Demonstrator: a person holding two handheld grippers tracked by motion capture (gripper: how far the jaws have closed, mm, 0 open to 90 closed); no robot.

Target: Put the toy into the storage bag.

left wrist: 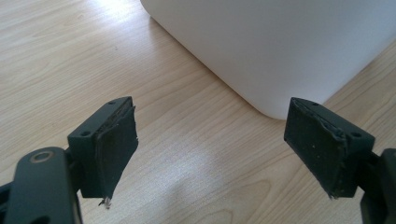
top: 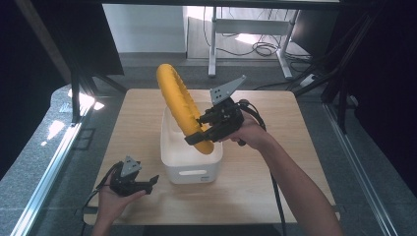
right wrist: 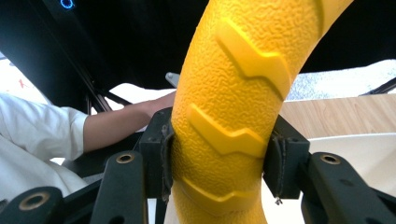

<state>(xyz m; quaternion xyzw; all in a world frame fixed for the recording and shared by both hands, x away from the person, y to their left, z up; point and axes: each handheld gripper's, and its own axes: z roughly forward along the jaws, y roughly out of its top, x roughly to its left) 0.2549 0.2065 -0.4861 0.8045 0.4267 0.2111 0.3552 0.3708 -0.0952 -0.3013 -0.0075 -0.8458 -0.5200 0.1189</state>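
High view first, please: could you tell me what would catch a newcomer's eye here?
The big yellow ring, clamped near its lower end by the right tool, stands tilted above the white bin at the middle of the wooden table. The left tool rests open and empty near the table's front left, beside the bin.

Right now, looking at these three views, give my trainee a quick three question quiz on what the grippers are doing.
1. True or false: the right gripper is clamped on the yellow textured ring.
2. The left gripper is: A) open, B) shut on the bin, C) holding the ring.
3. Fill in: the ring's lower end hangs over the white plastic ____.

Key: 1 true; 2 A; 3 bin.
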